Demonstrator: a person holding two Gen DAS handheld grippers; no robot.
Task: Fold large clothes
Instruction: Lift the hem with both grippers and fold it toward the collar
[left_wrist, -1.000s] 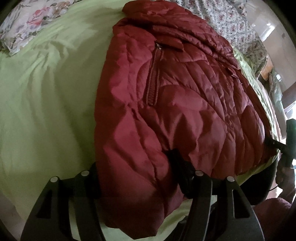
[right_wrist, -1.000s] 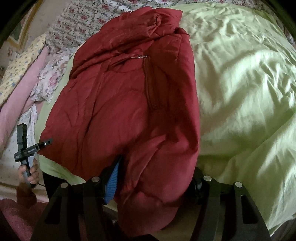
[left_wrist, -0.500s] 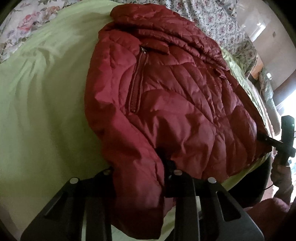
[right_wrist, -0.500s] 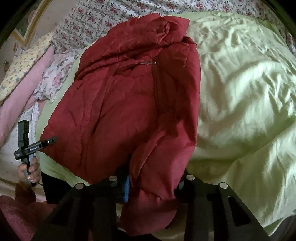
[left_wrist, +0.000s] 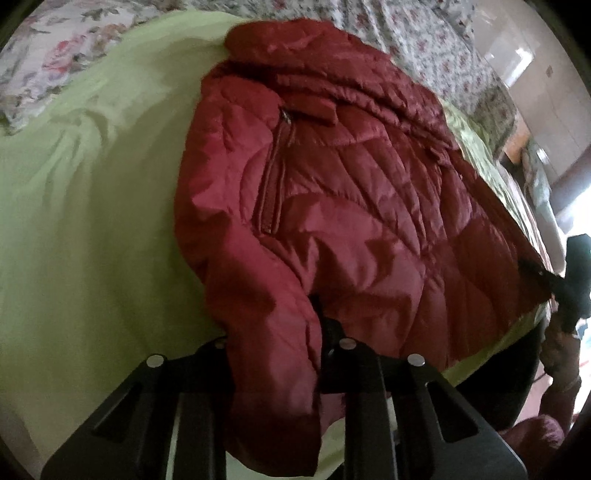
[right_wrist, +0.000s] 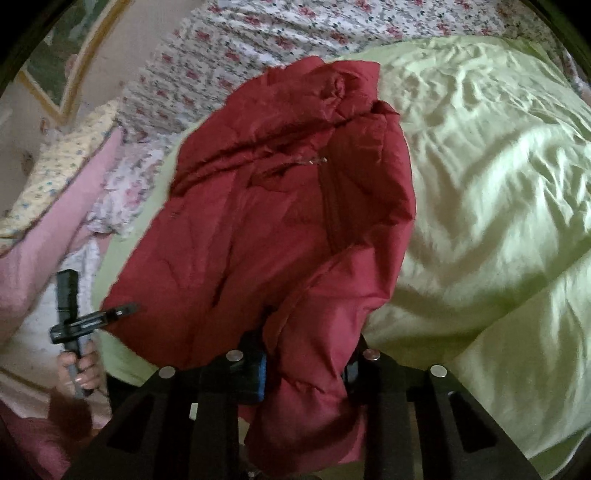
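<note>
A red quilted jacket (left_wrist: 351, 206) lies on the light green bed cover (left_wrist: 92, 221), collar at the far end. My left gripper (left_wrist: 277, 354) is shut on the jacket's near sleeve (left_wrist: 273, 387), which hangs between its fingers. In the right wrist view the same jacket (right_wrist: 280, 229) lies on the green cover (right_wrist: 498, 221). My right gripper (right_wrist: 303, 365) is shut on the other sleeve (right_wrist: 314, 350). Each gripper shows small in the other's view: the right one (left_wrist: 576, 280) at the jacket's far hem corner, the left one (right_wrist: 85, 321) at the left.
Floral sheets and pillows (right_wrist: 258, 40) lie at the far end of the bed, and a pink blanket (right_wrist: 48, 236) lies at the left. A floral pillow (left_wrist: 62, 55) sits top left in the left wrist view. The bed edge is just below both grippers.
Both grippers have closed from wide open onto the sleeves. Both views have shifted slightly toward the jacket.
</note>
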